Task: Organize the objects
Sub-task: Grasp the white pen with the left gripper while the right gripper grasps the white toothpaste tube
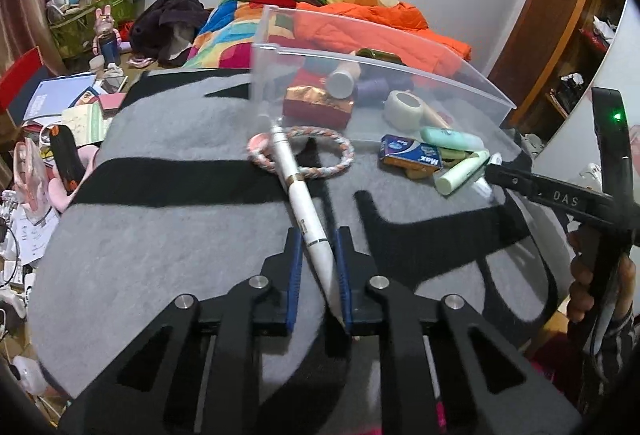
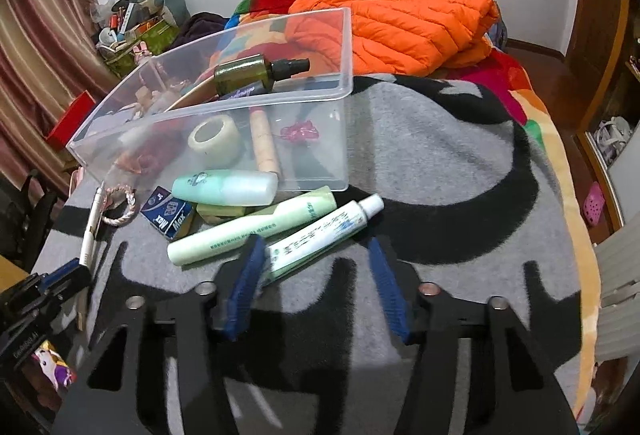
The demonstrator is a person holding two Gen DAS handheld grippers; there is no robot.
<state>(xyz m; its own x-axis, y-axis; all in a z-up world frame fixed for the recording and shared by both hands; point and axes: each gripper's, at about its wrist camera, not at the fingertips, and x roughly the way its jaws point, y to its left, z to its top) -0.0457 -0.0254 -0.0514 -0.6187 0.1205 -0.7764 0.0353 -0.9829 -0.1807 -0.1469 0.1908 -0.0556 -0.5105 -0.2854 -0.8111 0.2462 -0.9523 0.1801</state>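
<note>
Your left gripper [image 1: 316, 255] is closing its blue pads on the rear part of the white pen [image 1: 298, 191], so you are holding the pen, which is pointing forward and a little to the left, with its tip lying over the rope bracelet [image 1: 320, 151] on the blanket [image 1: 160, 235]. Whether the pen is already lifted or is resting on the blanket, I cannot tell. Your right gripper [image 2: 316, 275] is standing wide open and is gripping nothing; its left pad is lying between the green tube [image 2: 252, 231] and the white tube [image 2: 324, 231], and the flat end of the white tube is sitting inside the open jaws. I judge that you are in the middle of collecting the loose things into the clear bin [image 2: 348, 139], which is standing just behind them and is already holding a tape roll [image 2: 216, 139], a dark spray bottle [image 2: 256, 75] and other small items. The next move is probably calling for you to lift the pen, carry it forward over the near wall of the bin and let it go inside, taking care that the tip is not dragging the bracelet. On the right, you would be closing on the white tube. The blue box [image 2: 170, 215] and the mint bottle [image 2: 224, 187] are waiting just beside the bin.
</note>
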